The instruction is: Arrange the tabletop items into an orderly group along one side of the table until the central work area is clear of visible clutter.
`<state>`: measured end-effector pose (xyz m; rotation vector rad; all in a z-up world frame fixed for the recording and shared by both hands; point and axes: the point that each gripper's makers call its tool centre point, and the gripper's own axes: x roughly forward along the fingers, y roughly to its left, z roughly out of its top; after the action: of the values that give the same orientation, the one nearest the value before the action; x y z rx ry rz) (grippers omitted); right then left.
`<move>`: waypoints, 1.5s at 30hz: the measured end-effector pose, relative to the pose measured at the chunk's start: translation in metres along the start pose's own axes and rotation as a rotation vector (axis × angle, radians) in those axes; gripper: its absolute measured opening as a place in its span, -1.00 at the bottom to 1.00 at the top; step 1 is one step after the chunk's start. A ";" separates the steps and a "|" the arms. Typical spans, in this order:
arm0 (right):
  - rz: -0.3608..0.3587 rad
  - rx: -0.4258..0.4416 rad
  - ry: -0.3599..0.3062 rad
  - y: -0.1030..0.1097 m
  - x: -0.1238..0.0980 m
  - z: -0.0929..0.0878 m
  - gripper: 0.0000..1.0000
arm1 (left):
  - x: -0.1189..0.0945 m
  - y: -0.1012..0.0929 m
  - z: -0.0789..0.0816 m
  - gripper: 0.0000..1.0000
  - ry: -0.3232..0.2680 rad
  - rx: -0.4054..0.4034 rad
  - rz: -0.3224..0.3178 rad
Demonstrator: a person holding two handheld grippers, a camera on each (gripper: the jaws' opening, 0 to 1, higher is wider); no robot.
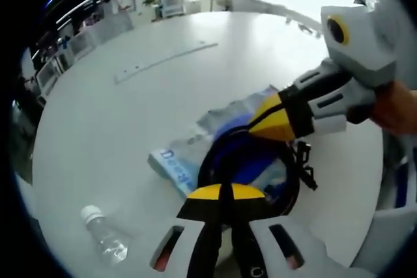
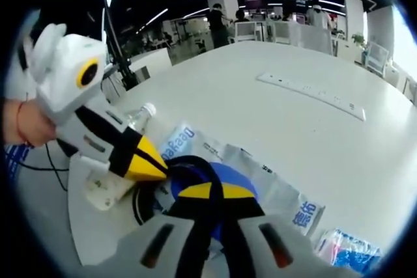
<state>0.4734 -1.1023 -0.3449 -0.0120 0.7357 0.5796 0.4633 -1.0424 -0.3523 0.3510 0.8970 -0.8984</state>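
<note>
A black cord loop (image 1: 207,154) lies around a blue item (image 1: 244,161) on a white-and-blue tissue pack (image 1: 172,164) on the white table (image 1: 111,128). My left gripper (image 1: 225,191) is shut, its yellow tips on the near side of the loop, with black cord running down between the jaws. My right gripper (image 1: 255,127) comes in from the right, shut at the loop's far side. In the right gripper view my right gripper (image 2: 218,191) is shut over the cord loop (image 2: 195,163), and the left gripper (image 2: 159,168) meets it from the left. The pack (image 2: 287,196) lies underneath.
A clear plastic bottle (image 1: 104,237) with a white cap lies near the table edge, also beside the left gripper (image 2: 139,116). A long white strip (image 1: 163,62) lies farther out on the table (image 2: 313,94). A blue packet (image 2: 348,250) sits at the near right. Office desks stand beyond.
</note>
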 end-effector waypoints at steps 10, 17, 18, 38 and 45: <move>0.001 0.013 -0.016 0.001 -0.006 0.005 -1.00 | -0.005 -0.001 0.005 -1.00 -0.014 -0.001 -0.006; 0.006 0.021 -0.029 0.003 -0.013 0.011 -1.00 | -0.011 -0.003 0.010 -1.00 -0.029 -0.010 -0.012; 0.007 0.023 -0.029 0.003 -0.014 0.012 -1.00 | -0.011 -0.003 0.010 -1.00 -0.030 -0.009 -0.013; 0.023 0.017 -0.071 0.010 -0.034 0.028 -1.00 | -0.031 -0.012 0.022 -1.00 -0.068 -0.022 -0.019; 0.019 0.004 -0.088 0.012 -0.042 0.034 -1.00 | -0.038 -0.014 0.029 -1.00 -0.097 -0.038 -0.023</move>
<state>0.4644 -1.1058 -0.2903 0.0242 0.6520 0.5933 0.4560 -1.0480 -0.3036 0.2629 0.8288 -0.9111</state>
